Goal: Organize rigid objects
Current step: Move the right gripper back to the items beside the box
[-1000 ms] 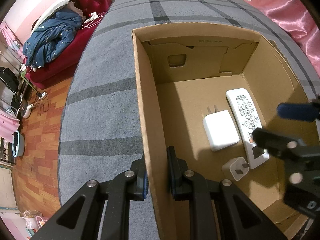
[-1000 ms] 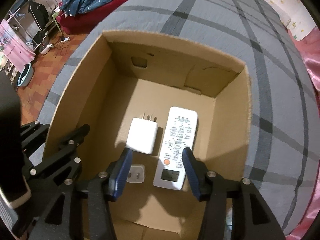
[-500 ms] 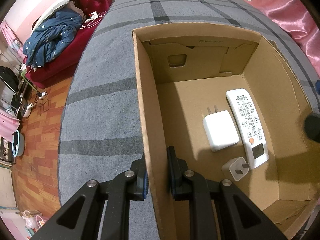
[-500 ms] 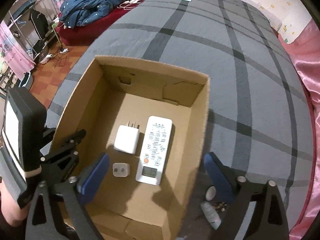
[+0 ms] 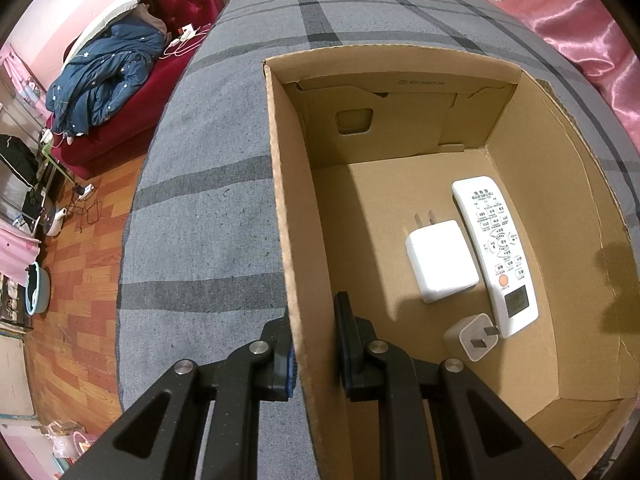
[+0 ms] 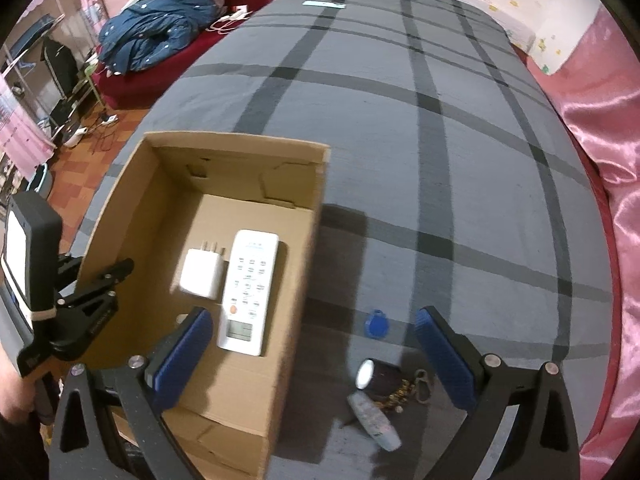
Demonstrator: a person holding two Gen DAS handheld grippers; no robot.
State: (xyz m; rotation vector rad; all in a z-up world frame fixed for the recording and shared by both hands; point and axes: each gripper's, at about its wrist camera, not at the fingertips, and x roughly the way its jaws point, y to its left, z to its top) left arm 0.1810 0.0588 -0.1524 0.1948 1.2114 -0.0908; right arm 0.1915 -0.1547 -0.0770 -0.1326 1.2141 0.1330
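An open cardboard box (image 5: 288,208) (image 6: 308,264) sits on the grey plaid bed. Inside lie a white remote (image 5: 494,254) (image 6: 249,290), a large white charger (image 5: 442,266) (image 6: 202,274) and a small white plug (image 5: 470,336). My left gripper (image 5: 314,354) is shut on the box's left wall, one finger on each side. My right gripper (image 6: 312,354) is open wide above the box's right wall. To the right of the box lie a blue key fob (image 6: 377,323), a dark cylinder (image 6: 378,376), a keyring (image 6: 408,392) and a small grey remote (image 6: 374,420).
The grey plaid bed cover (image 6: 400,120) stretches far ahead. A pink satin quilt (image 6: 600,152) lies along the right. A red sofa with a blue jacket (image 5: 104,84) and wooden floor (image 5: 68,280) lie to the left.
My right gripper has risen out of the box, moved right and opened wide. It has left the left wrist view. My left gripper has stayed on the box wall.
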